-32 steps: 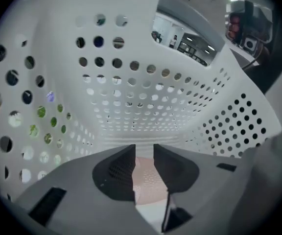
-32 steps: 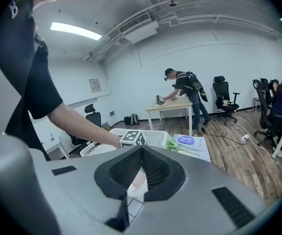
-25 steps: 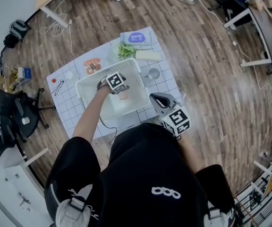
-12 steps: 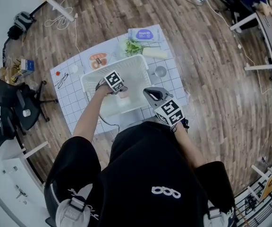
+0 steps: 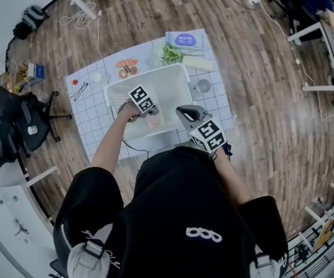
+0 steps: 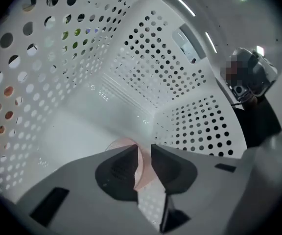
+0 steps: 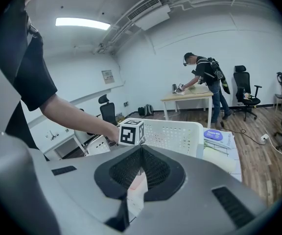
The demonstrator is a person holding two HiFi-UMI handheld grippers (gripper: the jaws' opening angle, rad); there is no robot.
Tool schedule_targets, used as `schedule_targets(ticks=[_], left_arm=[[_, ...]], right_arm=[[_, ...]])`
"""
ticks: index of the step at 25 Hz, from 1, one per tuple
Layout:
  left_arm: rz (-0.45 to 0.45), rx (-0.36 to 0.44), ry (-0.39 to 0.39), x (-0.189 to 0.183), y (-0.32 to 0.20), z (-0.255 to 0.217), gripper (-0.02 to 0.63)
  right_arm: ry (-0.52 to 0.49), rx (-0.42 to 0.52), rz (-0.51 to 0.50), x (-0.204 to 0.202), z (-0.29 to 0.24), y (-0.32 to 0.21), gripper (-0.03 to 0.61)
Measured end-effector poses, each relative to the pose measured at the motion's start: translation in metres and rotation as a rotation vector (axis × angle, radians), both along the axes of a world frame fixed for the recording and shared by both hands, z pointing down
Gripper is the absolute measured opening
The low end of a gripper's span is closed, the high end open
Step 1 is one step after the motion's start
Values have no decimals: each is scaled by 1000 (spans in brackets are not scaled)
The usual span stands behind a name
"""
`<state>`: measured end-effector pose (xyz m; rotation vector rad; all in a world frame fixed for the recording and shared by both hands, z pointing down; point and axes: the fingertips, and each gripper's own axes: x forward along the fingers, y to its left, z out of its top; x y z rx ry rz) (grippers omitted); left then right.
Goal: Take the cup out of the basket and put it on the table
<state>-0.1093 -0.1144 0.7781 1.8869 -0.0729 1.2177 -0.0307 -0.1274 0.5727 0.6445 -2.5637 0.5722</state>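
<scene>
A white perforated basket [image 5: 149,73] stands on the checked table mat [image 5: 91,106]. On its floor lies a pale pink cup [image 5: 154,121]. My left gripper [image 5: 149,114] reaches down into the basket. In the left gripper view its jaws are closing astride the cup [image 6: 124,142], with the thin wall between them and a slim gap still showing on the right side; the basket wall [image 6: 146,72] rises behind. My right gripper [image 5: 182,110] hovers at the basket's near right corner, shut and holding nothing. In the right gripper view [image 7: 141,151] the basket [image 7: 175,131] lies just ahead.
Behind the basket lie a blue wipes pack [image 5: 184,39], leafy greens [image 5: 170,55] and a plate of food [image 5: 126,68]. A small metal bowl [image 5: 203,86] sits right of the basket. An office chair [image 5: 10,126] stands at the left. A person [image 7: 199,72] works at a far desk.
My right gripper has moved from the table's near edge up to the basket's corner. The left gripper has stayed inside the basket over the cup.
</scene>
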Motion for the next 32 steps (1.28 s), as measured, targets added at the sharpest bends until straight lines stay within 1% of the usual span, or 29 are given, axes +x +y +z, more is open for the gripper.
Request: schedule_targets(ticks=[4, 7, 10, 15, 18, 20, 27, 32], left_arm=[[-37, 13, 39, 4, 8, -14, 65], [-50, 43, 49, 6, 14, -21, 48], [-86, 103, 61, 9, 13, -30, 25], [-173, 213, 104, 14, 4, -50, 23], [-230, 305, 121, 14, -5, -65, 22], [-282, 380, 147, 15, -11, -84, 22], [-505, 695, 273, 7, -29, -179, 23], [-619, 899, 344, -3, -19, -246, 22]], right_arm=[[-2, 6, -1, -1, -2, 0, 25], [-2, 12, -3, -1, -3, 1, 25], [-7, 15, -7, -1, -4, 2, 25], [-8, 19, -12, 0, -4, 5, 25], [-11, 30, -21, 0, -7, 7, 25], [-14, 39, -26, 1, -10, 9, 25], [-28, 64, -49, 5, -20, 14, 25], [-49, 99, -82, 2, -36, 17, 25]])
